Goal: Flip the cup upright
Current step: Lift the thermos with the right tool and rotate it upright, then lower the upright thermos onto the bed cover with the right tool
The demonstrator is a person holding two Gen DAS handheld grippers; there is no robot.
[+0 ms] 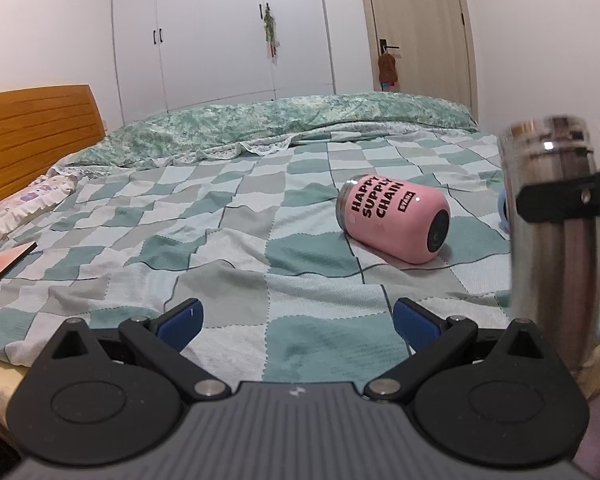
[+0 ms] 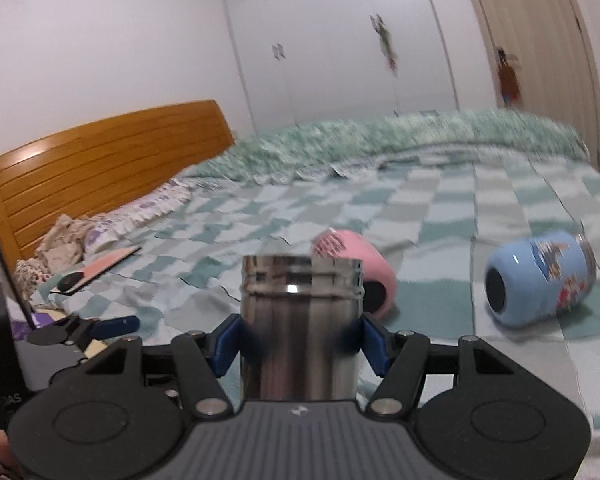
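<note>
right up front in the right wrist view, the right gripper (image 2: 300, 344) is clamped on the steel cup (image 2: 300, 320), blue pads (image 2: 228, 344) pressed against both flanks of its shiny body. the cup stands upright in the grip, threaded rim on top, and whether its base touches the bed cannot be told, since the gripper body hides it. from the left wrist view that same steel cup rises at the right edge, a black finger of the right gripper crossing its side. over on the other side, the left gripper (image 1: 298, 322) hangs low over the checkered blanket (image 1: 220, 240), fingers spread wide, holding nothing.

a little further out, the pink cup (image 1: 396, 220) lies on its side on the blanket, dark base turned toward the cameras, black lettering reading "happy supply chain" on its upper flank. to the right of it, apart, the blue cup (image 2: 540, 278) lies tipped over too, base toward the camera, cartoon print on its side.

off to the left, a flat red book (image 2: 108, 266) sits near a frilled pillow (image 2: 140, 216). beyond that, a rumpled green quilt (image 1: 300, 120) runs along the far edge of the bed, the wooden headboard (image 1: 36, 136) stands at left, and white wardrobe doors (image 1: 220, 32) and a cream door (image 1: 416, 24) close off the back.
</note>
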